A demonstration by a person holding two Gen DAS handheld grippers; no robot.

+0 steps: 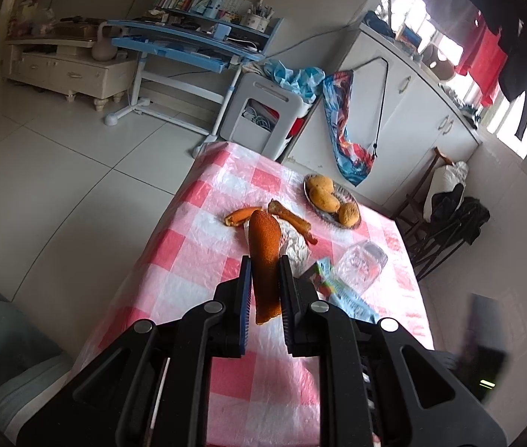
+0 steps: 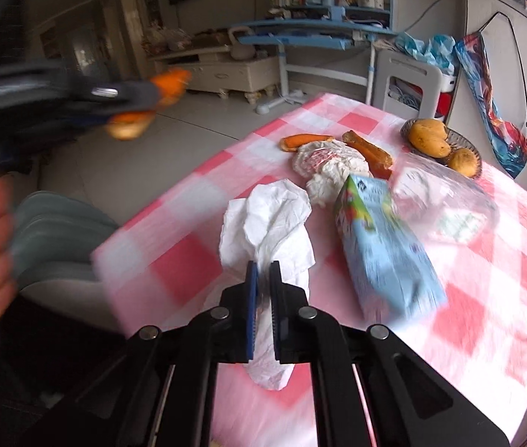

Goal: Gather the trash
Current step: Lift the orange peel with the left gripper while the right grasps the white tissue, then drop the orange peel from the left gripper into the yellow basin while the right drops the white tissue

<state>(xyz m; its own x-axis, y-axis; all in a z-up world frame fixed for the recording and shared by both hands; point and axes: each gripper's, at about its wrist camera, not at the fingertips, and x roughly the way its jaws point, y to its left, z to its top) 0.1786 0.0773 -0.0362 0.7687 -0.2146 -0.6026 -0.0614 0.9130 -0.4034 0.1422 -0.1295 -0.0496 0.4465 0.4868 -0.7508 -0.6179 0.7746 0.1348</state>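
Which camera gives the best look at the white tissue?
The right wrist view: the tissue fills the centre, pinched in the right tool above the checked table. The left wrist view does not show it; that side is cut off.

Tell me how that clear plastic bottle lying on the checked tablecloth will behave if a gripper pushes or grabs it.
The bottle lies on its side, so a push would probably roll it. It looks empty and thin-walled: likely light, and apt to dent or slip out of a squeeze. The blue carton beside it may stop a roll that way.

A dish of fruit (image 1: 332, 198) sat far ahead and right of the grippers on the checked cloth (image 1: 196, 231), a blue desk (image 1: 189, 43) well beyond.
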